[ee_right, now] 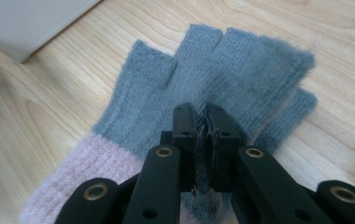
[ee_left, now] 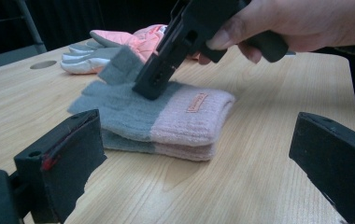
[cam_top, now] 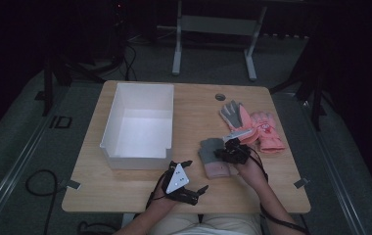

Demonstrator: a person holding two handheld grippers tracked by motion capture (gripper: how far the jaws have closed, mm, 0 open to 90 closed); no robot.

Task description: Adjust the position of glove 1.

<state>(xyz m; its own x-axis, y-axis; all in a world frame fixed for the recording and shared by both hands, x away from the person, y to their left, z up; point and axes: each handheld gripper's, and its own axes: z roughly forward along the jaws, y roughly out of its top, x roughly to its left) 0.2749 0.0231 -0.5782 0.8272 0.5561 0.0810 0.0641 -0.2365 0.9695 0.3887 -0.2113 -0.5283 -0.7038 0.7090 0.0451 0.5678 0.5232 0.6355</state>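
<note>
A pair of fingerless knit gloves (cam_top: 211, 159), grey with pink cuffs, lies stacked on the wooden table (cam_top: 140, 188) right of centre. My right gripper (cam_top: 228, 151) points down onto the grey part of the top glove (ee_right: 203, 70). Its jaws stand almost together, with a thin pinch of grey knit between the pads. In the left gripper view the right gripper (ee_left: 152, 88) presses on the glove (ee_left: 133, 109), and a grey flap stands up beside it. My left gripper (cam_top: 195, 175) rests near the front edge, open, aimed at the gloves (ee_left: 196, 123) with nothing between its jaws.
A white open box (cam_top: 108, 132) stands left of the gloves; its corner shows in the right gripper view (ee_right: 26, 23). A pair of pink and grey ski gloves (cam_top: 260, 128) lies behind at the right (ee_left: 119, 39). A round cable hole (cam_top: 220, 96) sits near the far edge.
</note>
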